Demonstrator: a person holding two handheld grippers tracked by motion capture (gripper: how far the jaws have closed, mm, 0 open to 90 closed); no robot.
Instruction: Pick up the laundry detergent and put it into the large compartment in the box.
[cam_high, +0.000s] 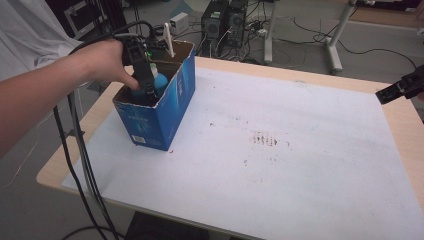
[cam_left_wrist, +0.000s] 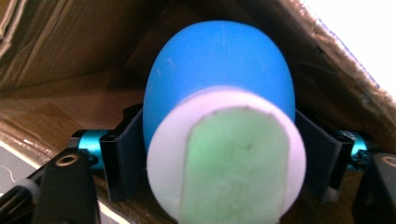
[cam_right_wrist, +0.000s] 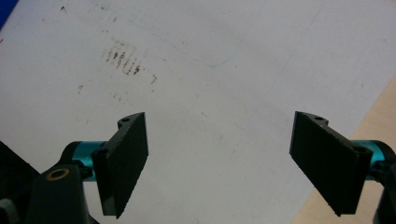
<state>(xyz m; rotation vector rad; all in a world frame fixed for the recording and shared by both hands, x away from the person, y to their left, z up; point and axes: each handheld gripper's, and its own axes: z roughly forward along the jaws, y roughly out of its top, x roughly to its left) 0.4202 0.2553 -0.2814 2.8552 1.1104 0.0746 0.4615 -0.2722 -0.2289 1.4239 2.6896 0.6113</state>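
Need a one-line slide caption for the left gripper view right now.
Left gripper inside the cardboard box, jaws flanking a blue bottle with a white-and-green cap.

Even soft light; close blue bottle (cam_left_wrist: 219, 88) blurred; corner glare

No legible text anywhere. The blue box (cam_high: 150, 127) carries a small white printed label, too blurred to read.

Blue rounded plastic bottle with white-and-green cap (cam_left_wrist: 219, 79) is sitting inside the blue open-topped cardboard box (cam_high: 165, 112), upper left of the high view, cap end facing up.
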